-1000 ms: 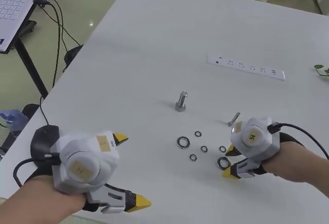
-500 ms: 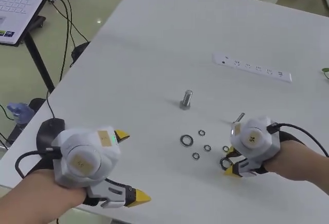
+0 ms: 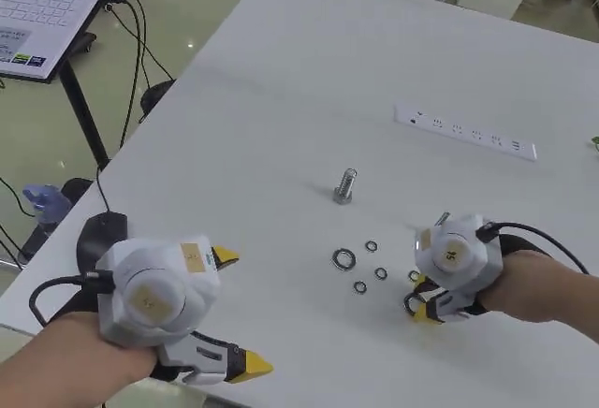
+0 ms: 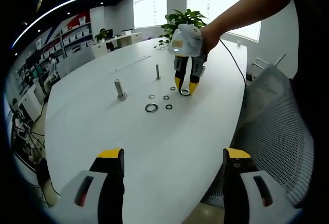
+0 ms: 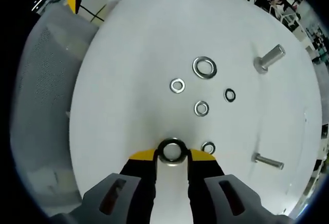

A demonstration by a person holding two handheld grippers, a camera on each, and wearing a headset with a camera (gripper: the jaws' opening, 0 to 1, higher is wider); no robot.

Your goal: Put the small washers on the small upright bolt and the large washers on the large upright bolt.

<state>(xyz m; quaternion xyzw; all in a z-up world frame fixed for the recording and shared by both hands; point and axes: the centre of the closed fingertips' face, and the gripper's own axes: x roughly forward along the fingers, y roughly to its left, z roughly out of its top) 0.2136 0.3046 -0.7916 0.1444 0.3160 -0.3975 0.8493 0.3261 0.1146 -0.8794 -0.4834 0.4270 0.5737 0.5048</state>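
- In the head view my right tongs (image 3: 423, 311) hide most of the small upright bolt (image 3: 442, 218). Only its top peeks out, off to the right of the large upright bolt (image 3: 344, 186).
- The large washer (image 5: 172, 151) I hold is half hidden there too. I cannot tell whether it is lifted off the tabletop (image 3: 281, 99).
- In the right gripper view that washer sits pinched between my yellow tips, the tongs drawn narrow on it.
- One small washer (image 5: 208, 147) lies just beside my right tip.
- A second large washer (image 5: 204, 67) and three other small washers (image 5: 201, 108) lie between the right tongs and the large upright bolt.
- My left tongs (image 4: 174, 154) gape wide with nothing in them, well apart from the large upright bolt.
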